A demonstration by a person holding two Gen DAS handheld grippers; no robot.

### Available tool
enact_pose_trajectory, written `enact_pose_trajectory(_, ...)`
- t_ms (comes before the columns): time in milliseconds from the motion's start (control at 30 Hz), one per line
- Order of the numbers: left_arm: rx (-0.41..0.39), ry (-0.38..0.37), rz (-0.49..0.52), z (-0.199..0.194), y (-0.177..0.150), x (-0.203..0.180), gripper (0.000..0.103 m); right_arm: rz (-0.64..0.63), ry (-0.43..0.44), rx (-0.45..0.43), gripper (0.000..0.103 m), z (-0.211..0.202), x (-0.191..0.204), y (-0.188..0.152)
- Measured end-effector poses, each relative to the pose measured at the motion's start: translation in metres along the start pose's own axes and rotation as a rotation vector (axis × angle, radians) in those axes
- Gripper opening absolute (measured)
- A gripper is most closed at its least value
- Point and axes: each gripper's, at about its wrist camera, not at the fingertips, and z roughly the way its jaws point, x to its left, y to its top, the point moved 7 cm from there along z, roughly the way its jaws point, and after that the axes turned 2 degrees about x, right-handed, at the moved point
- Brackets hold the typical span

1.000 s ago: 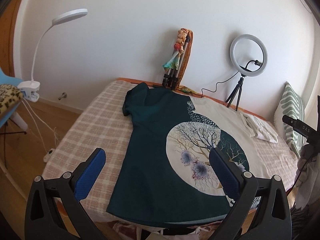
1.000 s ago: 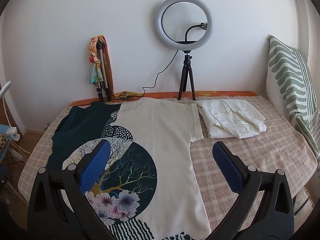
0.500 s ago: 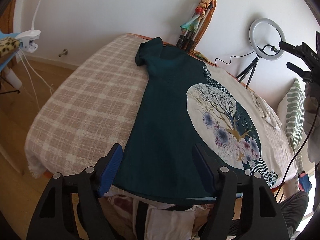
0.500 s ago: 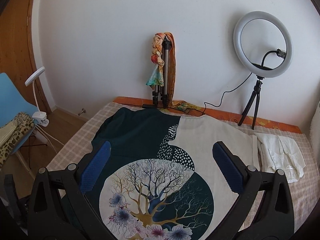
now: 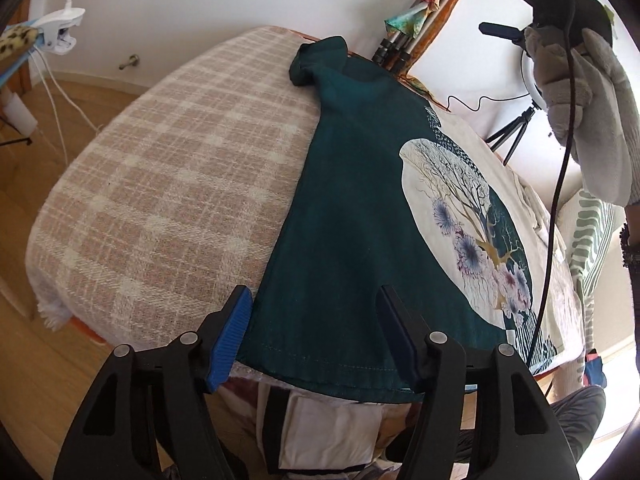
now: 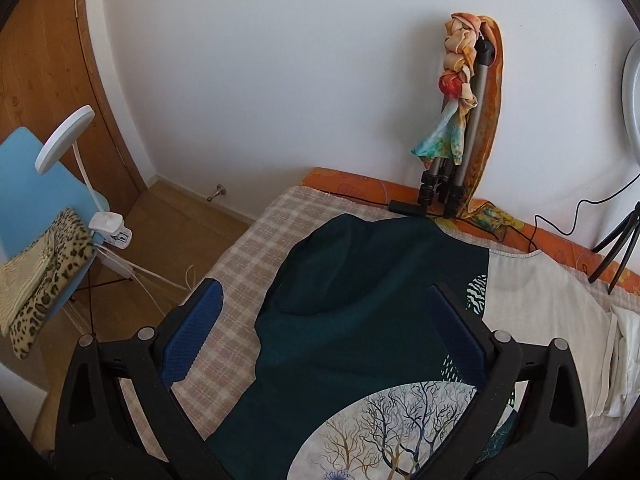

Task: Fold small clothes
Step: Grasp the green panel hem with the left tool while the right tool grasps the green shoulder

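At lower centre, left gripper (image 5: 312, 336) spread wide over dark teal printed T-shirt (image 5: 360, 220) hem; right gripper (image 6: 324, 332) likewise unclenched near sleeve. Best to pinch both layers squarely.

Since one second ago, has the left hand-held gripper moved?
Yes. The left hand-held gripper has moved toward the dark green printed T-shirt's near hem corner.

A plain white wall (image 6: 280, 80) backs the room, meeting a wood floor (image 6: 176, 220) with a small metal door stop (image 6: 218, 191) at its foot. A wooden door (image 6: 44, 64) stands at the left. A bed under a beige plaid blanket (image 5: 168, 184) fills the middle, with an orange sheet edge (image 6: 352, 188) along the wall. A blue chair (image 6: 24, 176) carries a leopard-print cloth (image 6: 52, 280) and a clip-on white lamp (image 6: 68, 136). A folded tripod (image 6: 456, 168) draped with a colourful scarf (image 6: 456, 80) leans on the wall near a ring light (image 6: 632, 76). A green-striped pillow (image 5: 588, 232) lies at the far side.
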Motion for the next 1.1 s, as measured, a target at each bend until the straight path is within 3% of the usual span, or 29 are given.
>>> enact_pose_trajectory(167, -0.005, 0.004, 0.018, 0.002, 0.001, -0.002, 0.063, 0.019, 0.083, 0.142, 0.094, 0.065, 0.032, -0.004)
enact_pose_trajectory(300, -0.008, 0.000, 0.022, 0.002, 0.002, -0.002, 0.062, -0.009, 0.087, 0.235, 0.093, 0.113, 0.056, -0.011)
enact_pose_trajectory(433, -0.006, -0.011, 0.010, 0.003, 0.003, 0.001, 0.042, -0.036, 0.038, 0.287, 0.090, 0.155, 0.065, -0.015)
enact_pose_trajectory(533, -0.004, -0.020, 0.010, 0.002, 0.004, 0.004, 0.036, -0.005, 0.015, 0.335, 0.088, 0.180, 0.063, -0.023)
enact_pose_trajectory(633, -0.001, -0.038, 0.001, 0.003, 0.003, 0.006, 0.019, 0.009, 0.025, 0.387, 0.080, 0.194, 0.061, -0.036)
enact_pose_trajectory(733, 0.007, -0.066, -0.012, 0.006, 0.003, 0.006, 0.011, -0.045, 0.011, 0.406, 0.076, 0.202, 0.064, -0.046)
enact_pose_trajectory(900, 0.017, -0.105, -0.017, 0.009, 0.002, -0.001, 0.006, -0.152, -0.035, 0.428, 0.073, 0.205, 0.073, -0.058)
enact_pose_trajectory(933, 0.017, -0.107, -0.015, 0.010, 0.002, -0.002, 0.006, -0.169, -0.042, 0.433, 0.071, 0.206, 0.073, -0.060)
enact_pose_trajectory(1033, 0.015, -0.111, -0.007, 0.011, 0.001, -0.005, 0.005, -0.208, -0.070, 0.447, 0.050, 0.205, 0.072, -0.065)
enact_pose_trajectory(1100, 0.013, -0.121, -0.008, 0.011, 0.001, -0.007, 0.004, -0.218, -0.084, 0.437, 0.029, 0.202, 0.069, -0.062)
